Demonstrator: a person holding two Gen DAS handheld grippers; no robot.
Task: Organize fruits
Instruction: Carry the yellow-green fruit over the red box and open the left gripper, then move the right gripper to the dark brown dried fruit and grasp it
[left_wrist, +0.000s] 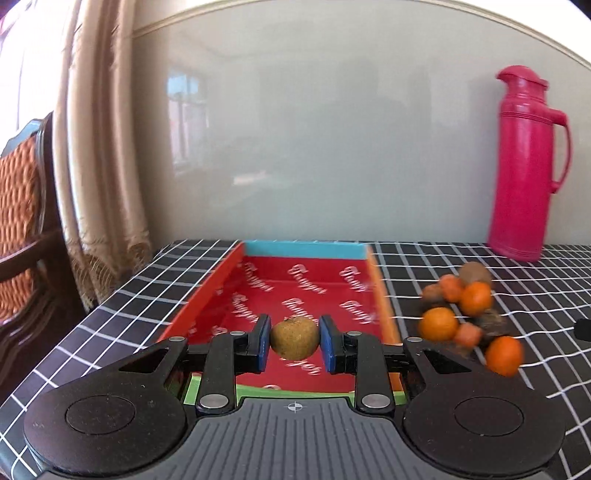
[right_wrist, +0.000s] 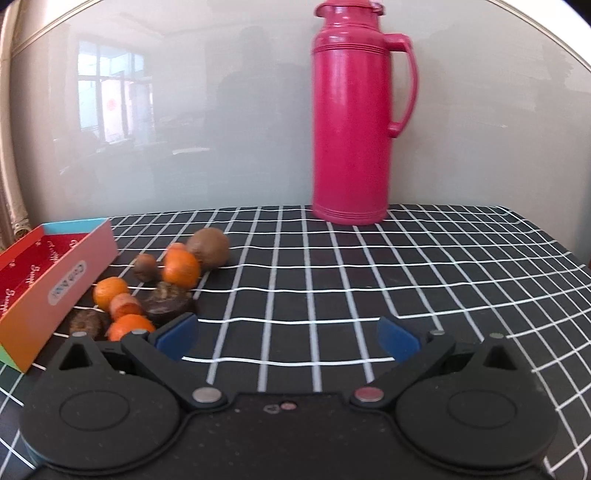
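My left gripper (left_wrist: 294, 341) is shut on a brown-green kiwi (left_wrist: 294, 338) and holds it above the near end of a red box (left_wrist: 207, 295) with a blue far wall. A pile of fruit lies right of the box: orange tangerines (left_wrist: 439, 324), a kiwi (left_wrist: 474, 272) and dark brown pieces (left_wrist: 491, 323). In the right wrist view the same pile (right_wrist: 181, 267) lies left of centre beside the box (right_wrist: 55, 284). My right gripper (right_wrist: 288, 338) is open and empty, low over the cloth right of the pile.
A tall pink thermos (right_wrist: 351, 122) stands at the back of the table against a glossy wall; it also shows in the left wrist view (left_wrist: 524, 166). The black checked tablecloth (right_wrist: 406, 277) covers the table. A wooden chair (left_wrist: 26, 221) and a curtain (left_wrist: 99, 147) stand left.
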